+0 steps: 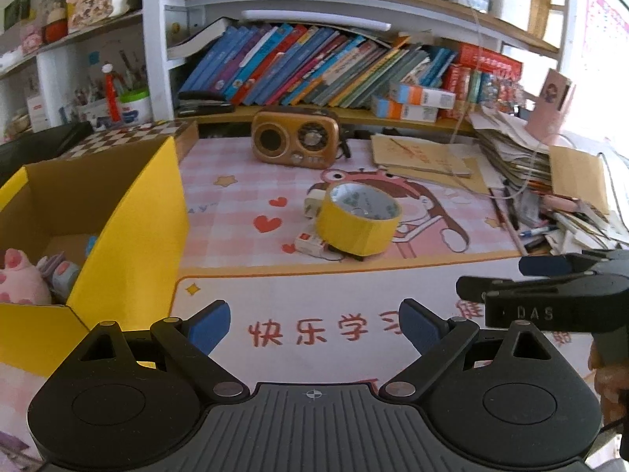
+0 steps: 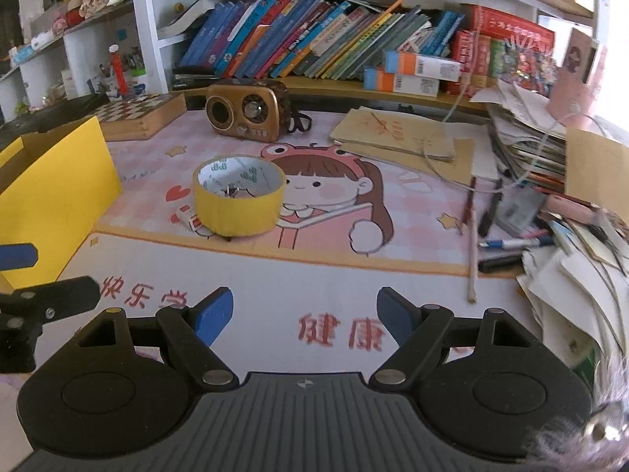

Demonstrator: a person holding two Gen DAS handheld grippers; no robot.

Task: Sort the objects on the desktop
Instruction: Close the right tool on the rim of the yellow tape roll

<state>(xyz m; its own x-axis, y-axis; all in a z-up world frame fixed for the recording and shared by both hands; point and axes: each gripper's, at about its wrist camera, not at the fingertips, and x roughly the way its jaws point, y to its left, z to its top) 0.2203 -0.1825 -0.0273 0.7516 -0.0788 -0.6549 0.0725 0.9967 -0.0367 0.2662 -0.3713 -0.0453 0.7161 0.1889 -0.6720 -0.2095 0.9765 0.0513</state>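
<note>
A yellow tape roll (image 1: 357,220) (image 2: 238,196) stands on the pink desk mat (image 1: 243,204) (image 2: 393,244), resting on a small white and red box (image 1: 310,243) (image 2: 188,218). A white object (image 1: 314,201) lies just behind it. My left gripper (image 1: 316,324) is open and empty, hovering over the mat's near edge, short of the roll. My right gripper (image 2: 304,312) is also open and empty, to the right of the roll and nearer than it. A yellow cardboard box (image 1: 129,232) (image 2: 59,196) at the left holds a pink plush toy (image 1: 19,275).
A brown retro radio (image 1: 295,139) (image 2: 247,112) and a chessboard box (image 2: 145,112) stand at the back. Brown notebooks (image 2: 397,133), pens (image 2: 515,242) and a messy paper stack (image 2: 530,149) crowd the right side. Bookshelves rise behind.
</note>
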